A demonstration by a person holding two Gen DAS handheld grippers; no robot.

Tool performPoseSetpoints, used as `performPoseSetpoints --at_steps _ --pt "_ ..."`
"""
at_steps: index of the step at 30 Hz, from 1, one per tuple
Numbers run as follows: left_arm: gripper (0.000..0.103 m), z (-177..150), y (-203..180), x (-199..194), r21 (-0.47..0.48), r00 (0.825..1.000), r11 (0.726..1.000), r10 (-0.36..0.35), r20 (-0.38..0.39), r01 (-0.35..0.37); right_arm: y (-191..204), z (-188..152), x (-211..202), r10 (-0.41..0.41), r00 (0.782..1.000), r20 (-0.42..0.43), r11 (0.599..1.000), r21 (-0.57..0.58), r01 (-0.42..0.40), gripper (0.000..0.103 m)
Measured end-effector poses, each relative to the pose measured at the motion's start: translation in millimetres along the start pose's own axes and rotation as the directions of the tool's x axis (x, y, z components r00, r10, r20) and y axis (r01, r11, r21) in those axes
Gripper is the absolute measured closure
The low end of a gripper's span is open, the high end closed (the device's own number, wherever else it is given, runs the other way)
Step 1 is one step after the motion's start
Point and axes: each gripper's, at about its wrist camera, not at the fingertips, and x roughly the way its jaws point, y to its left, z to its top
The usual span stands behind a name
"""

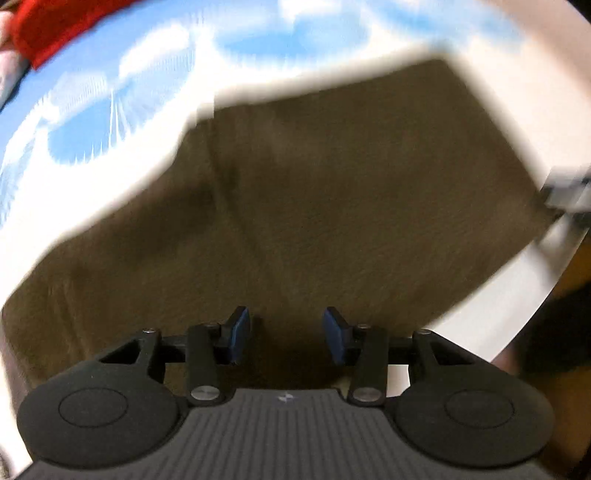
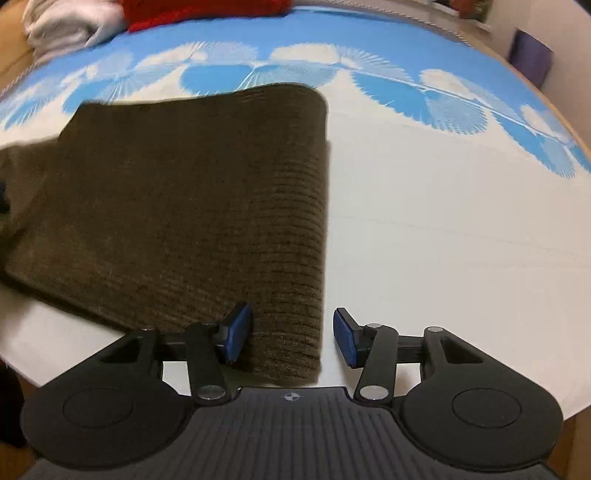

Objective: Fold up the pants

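Note:
Brown corduroy pants (image 1: 314, 206) lie folded on a white and blue patterned cloth (image 1: 110, 122). The left wrist view is motion-blurred. My left gripper (image 1: 287, 338) is open and empty, just above the near part of the pants. In the right wrist view the pants (image 2: 184, 206) show a rounded fold along their right edge. My right gripper (image 2: 291, 339) is open and empty, its jaws either side of the near right corner of the pants, left pad (image 2: 238, 334) over the fabric, right pad (image 2: 345, 341) over the bare cloth.
Red fabric (image 2: 203, 11) and a white bundle of cloth (image 2: 70, 26) lie at the far left of the surface. A purple object (image 2: 532, 55) stands at the far right. The covered table (image 2: 443, 221) extends right of the pants.

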Motion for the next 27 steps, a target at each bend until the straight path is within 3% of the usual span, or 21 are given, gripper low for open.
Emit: performPoseSetpoints --at_steps 3,6,9,12,15,16,18,21,24,27 --pt "0.053 -3.2 1.5 -6.5 0.028 0.999 0.999 0.033 0.029 -0.034 -4.0 10.6 -16.8 0.001 0.996 0.089 0.999 0.032 -0.004 0.052" --pt "0.043 -15.1 35.7 -34.5 -0.121 0.988 0.993 0.010 0.155 0.009 -10.7 32.2 -46.2 0.013 0.979 0.203 0.997 0.067 -0.027 0.051" --pt "0.031 -35.7 78.7 -55.7 -0.310 0.968 0.950 0.044 0.247 0.036 -14.8 57.4 -78.5 0.046 0.945 0.323 0.996 0.057 -0.068 0.048" --pt "0.030 -70.3 127.8 -66.6 -0.509 0.959 0.857 0.071 0.276 0.083 -12.6 77.9 -96.7 0.095 0.912 0.399 0.995 -0.011 -0.099 0.039" --pt "0.030 -107.4 173.0 -65.6 -0.655 0.961 0.751 0.110 0.254 0.087 -4.9 80.1 -88.0 0.118 0.898 0.425 0.993 -0.050 -0.107 0.038" --pt "0.030 -119.0 184.9 -63.2 -0.692 0.963 0.716 0.115 0.243 0.089 -2.0 78.3 -78.9 0.114 0.901 0.419 0.993 -0.044 -0.106 0.038" --pt "0.030 -143.7 207.2 -55.6 -0.760 0.968 0.639 0.100 0.232 0.116 5.4 80.3 -61.4 0.098 0.928 0.359 0.995 0.000 -0.105 0.042" --pt "0.028 -168.3 232.4 -40.1 -0.825 0.973 0.541 0.046 0.225 0.165 16.8 88.5 -62.3 0.120 0.922 0.367 0.988 0.045 -0.146 0.042" --pt "0.025 -187.1 251.3 -21.7 -0.866 0.976 0.464 0.009 0.215 0.187 31.3 91.3 -49.7 0.111 0.941 0.319 0.991 0.035 -0.129 0.042" --pt "0.025 -190.9 258.1 -5.5 -0.885 0.976 0.415 -0.046 0.214 0.214 39.2 92.7 -42.6 0.124 0.945 0.303 0.990 0.021 -0.137 0.042"
